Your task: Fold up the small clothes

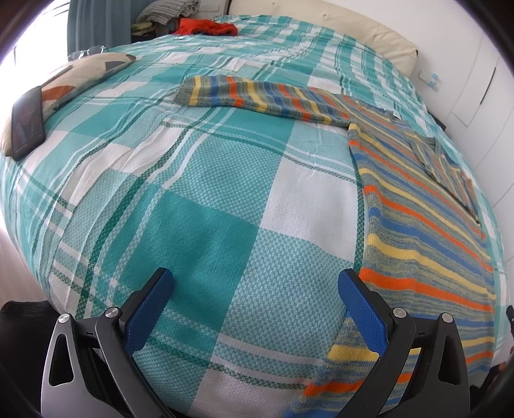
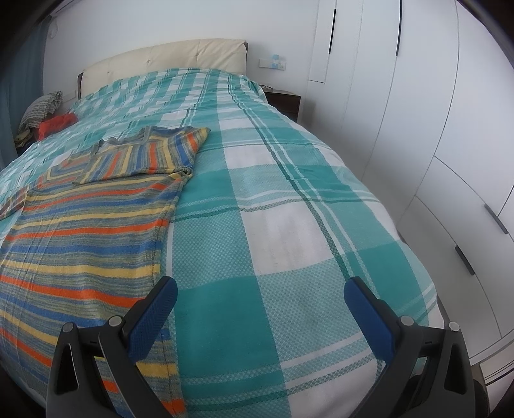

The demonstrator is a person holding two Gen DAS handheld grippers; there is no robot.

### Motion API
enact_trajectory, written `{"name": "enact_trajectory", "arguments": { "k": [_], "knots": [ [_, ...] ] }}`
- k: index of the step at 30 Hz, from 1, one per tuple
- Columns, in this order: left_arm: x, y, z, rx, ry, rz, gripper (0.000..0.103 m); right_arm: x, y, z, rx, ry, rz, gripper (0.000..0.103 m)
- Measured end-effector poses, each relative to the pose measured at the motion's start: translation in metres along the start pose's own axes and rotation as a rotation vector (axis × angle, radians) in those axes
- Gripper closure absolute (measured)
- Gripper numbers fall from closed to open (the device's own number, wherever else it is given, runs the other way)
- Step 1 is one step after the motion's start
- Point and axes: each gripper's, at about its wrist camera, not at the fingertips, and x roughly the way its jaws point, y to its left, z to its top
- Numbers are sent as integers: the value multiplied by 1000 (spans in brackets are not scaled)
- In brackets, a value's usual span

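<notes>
Left gripper (image 1: 255, 286) and right gripper (image 2: 260, 294), both with jaws spread apart and holding nothing, poised above the near edge of the bed. Between them lies the striped sweater (image 1: 427, 231), spread flat on the plaid bedspread (image 1: 208, 199): its hem hangs toward the bed's near edge, its neckline points toward the headboard (image 2: 167, 56). One sleeve is already folded across the chest (image 2: 141, 154); the other sleeve (image 1: 257, 95) lies extended sideways over the bedspread. The left gripper's inner finger stands at the sweater's left hem edge, and the right gripper's inner finger overlaps its right hem edge; whether either touches the knit cannot be told.

Risk, as a judgement: a pinch at the hem may also catch the bedspread beneath, dragging it and skewing the fold; uneven lifting by the two grippers could slide the folded sleeve out of place.

Periphery: a red garment (image 1: 208, 27), a patterned cushion (image 1: 80, 74), white wardrobe doors (image 2: 417, 128).
</notes>
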Motion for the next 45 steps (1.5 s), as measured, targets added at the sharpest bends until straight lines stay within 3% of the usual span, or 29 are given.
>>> {"name": "enact_trajectory", "arguments": {
  "k": [10, 14, 16, 20, 23, 25, 27, 30, 31, 32, 34, 36, 39, 45],
  "knots": [
    [3, -3, 0, 19, 11, 7, 1, 2, 3, -1, -1, 3, 5, 1],
    [-6, 23, 15, -146, 38, -183, 1, 1, 3, -1, 0, 1, 3, 1],
    [-10, 43, 38, -216, 18, -235, 1, 1, 2, -1, 5, 1, 4, 1],
    [-10, 87, 106, -289, -71, -181, 1, 1, 1, 1, 12, 3, 10, 1],
    [7, 104, 157, -280, -107, -110, 2, 2, 1, 1, 16, 9, 15, 1],
    [29, 104, 182, -248, -78, -101, 6, 4, 2, 1, 15, 17, 19, 1],
    [59, 99, 199, -230, -5, -113, 15, 5, 4, 1, 6, 22, 15, 1],
    [97, 94, 202, -247, 68, -46, 25, 8, 6, -1, -5, 33, 10, 1],
    [104, 92, 199, -250, 84, -27, 35, 8, 6, -1, -8, 37, 8, 1],
    [111, 88, 198, -236, 91, -9, 62, 9, 7, -1, -9, 40, 6, 1],
    [115, 74, 201, -165, 107, 26, 100, 10, 5, -1, -6, 44, 7, 1],
    [101, 56, 211, -94, 69, 55, 101, 11, 2, -1, 6, 48, 11, 1],
    [57, 7, 236, 45, -36, 17, 102, 11, -4, 1, 37, 48, 24, 1],
    [-15, -149, 260, 363, -152, -199, 102, 11, -6, 6, 75, 47, 61, 1]
  ]
}}
